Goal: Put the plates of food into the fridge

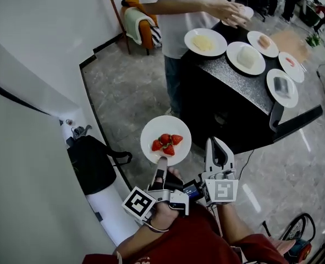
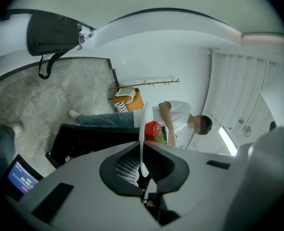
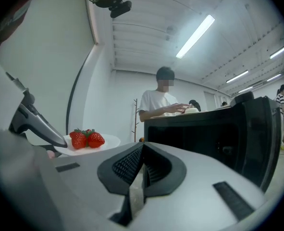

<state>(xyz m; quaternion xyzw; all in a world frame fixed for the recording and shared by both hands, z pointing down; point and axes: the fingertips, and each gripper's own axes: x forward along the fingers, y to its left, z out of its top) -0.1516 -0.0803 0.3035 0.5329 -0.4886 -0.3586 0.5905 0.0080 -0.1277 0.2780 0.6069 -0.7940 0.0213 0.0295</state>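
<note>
A white plate of strawberries (image 1: pixel 165 139) hangs above the floor, and my left gripper (image 1: pixel 161 166) is shut on its near rim. In the left gripper view the plate (image 2: pixel 142 129) stands edge-on between the jaws, with a strawberry (image 2: pixel 153 128) beside it. My right gripper (image 1: pixel 218 147) is just to the right of the plate, shut and holding nothing. The right gripper view shows its own jaws (image 3: pixel 141 154) pressed together and the plate of strawberries (image 3: pixel 89 142) to its left. Several more plates of food (image 1: pixel 246 57) lie on the black table (image 1: pixel 228 100).
A person in a white shirt (image 1: pixel 176 15) stands at the table's far end, hands over a plate. A large white curved surface (image 1: pixel 25 164) fills the left side. A black backpack (image 1: pixel 91 161) leans against it on the grey floor. An orange chair (image 1: pixel 143 23) stands behind.
</note>
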